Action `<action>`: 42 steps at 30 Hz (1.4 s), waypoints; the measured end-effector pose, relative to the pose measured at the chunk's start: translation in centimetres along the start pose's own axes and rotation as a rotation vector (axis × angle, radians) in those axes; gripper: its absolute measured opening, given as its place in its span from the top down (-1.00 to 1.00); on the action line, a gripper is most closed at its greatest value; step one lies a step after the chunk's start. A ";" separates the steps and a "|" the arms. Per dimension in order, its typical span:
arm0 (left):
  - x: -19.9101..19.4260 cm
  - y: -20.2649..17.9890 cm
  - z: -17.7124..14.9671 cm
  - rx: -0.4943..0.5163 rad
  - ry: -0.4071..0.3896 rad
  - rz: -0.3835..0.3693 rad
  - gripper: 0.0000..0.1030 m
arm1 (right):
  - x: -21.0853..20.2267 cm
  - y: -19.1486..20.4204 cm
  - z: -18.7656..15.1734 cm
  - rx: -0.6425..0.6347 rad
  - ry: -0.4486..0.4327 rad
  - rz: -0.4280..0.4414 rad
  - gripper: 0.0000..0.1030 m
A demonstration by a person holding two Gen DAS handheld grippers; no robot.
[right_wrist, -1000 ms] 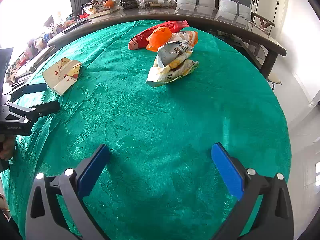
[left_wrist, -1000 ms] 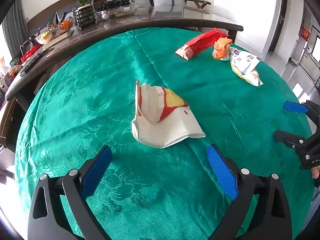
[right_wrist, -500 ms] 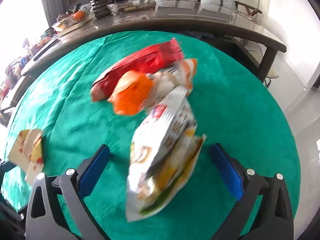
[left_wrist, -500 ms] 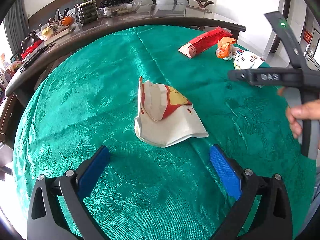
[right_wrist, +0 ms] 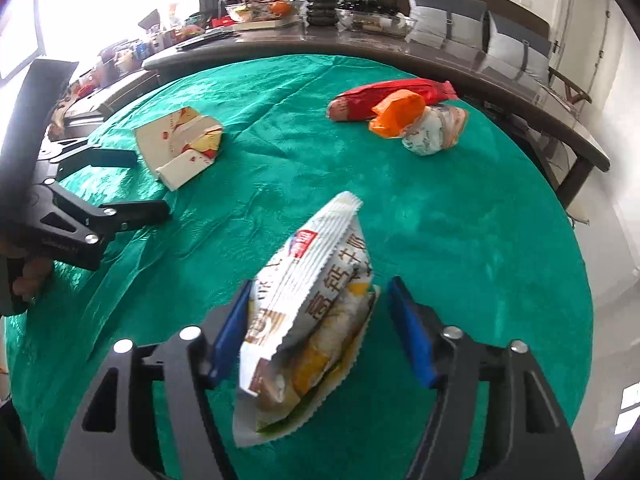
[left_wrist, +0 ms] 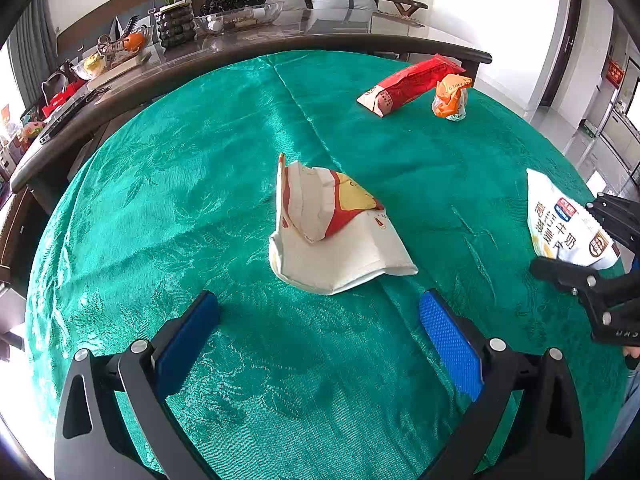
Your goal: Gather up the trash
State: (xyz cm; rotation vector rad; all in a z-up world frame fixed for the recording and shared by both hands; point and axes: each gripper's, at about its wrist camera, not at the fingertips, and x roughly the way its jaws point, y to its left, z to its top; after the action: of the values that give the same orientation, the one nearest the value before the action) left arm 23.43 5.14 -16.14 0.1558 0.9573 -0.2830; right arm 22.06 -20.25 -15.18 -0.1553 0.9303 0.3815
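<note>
Right gripper (right_wrist: 316, 328) clamps a crinkled white-and-yellow foil snack bag (right_wrist: 308, 312) with a serrated end, lifted above the green-clothed tabletop (right_wrist: 460, 240) near its right edge. Left gripper (left_wrist: 320, 332) released, just short of the flattened white-red paper carton (left_wrist: 332, 232) mid-table.

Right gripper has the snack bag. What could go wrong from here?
1. The snack bag sits between the right gripper's pads, but a gap shows at the right pad; it may slip out.
2. The left gripper is open short of the paper bag, which lies flat and crumpled, so the pads may skid over it or snag the green cloth.
</note>
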 end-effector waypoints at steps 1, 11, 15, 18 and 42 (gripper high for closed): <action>0.0 0.0 0.0 0.000 0.000 0.000 -0.92 | 0.2 -0.6 0.0 0.039 0.005 0.022 -0.57; 0.1 0.0 0.0 -0.002 0.000 -0.002 -0.92 | 0.1 -0.2 -0.3 0.043 0.009 0.009 -0.63; 0.1 -0.1 0.1 -0.002 0.000 -0.002 -0.92 | 0.1 -0.2 -0.3 0.042 0.009 0.008 -0.64; 0.0 0.0 0.1 -0.004 -0.001 -0.005 -0.92 | 0.1 -0.2 -0.3 0.042 0.010 0.008 -0.64; 0.9 1.1 3.9 -0.078 -0.006 -0.134 0.09 | -1.6 -0.2 1.6 0.196 0.113 0.131 -0.60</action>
State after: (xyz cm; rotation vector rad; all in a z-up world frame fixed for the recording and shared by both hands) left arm 27.30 5.02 -14.68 0.0198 0.9732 -0.3688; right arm 22.46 -20.39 -12.94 0.0646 1.0868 0.4035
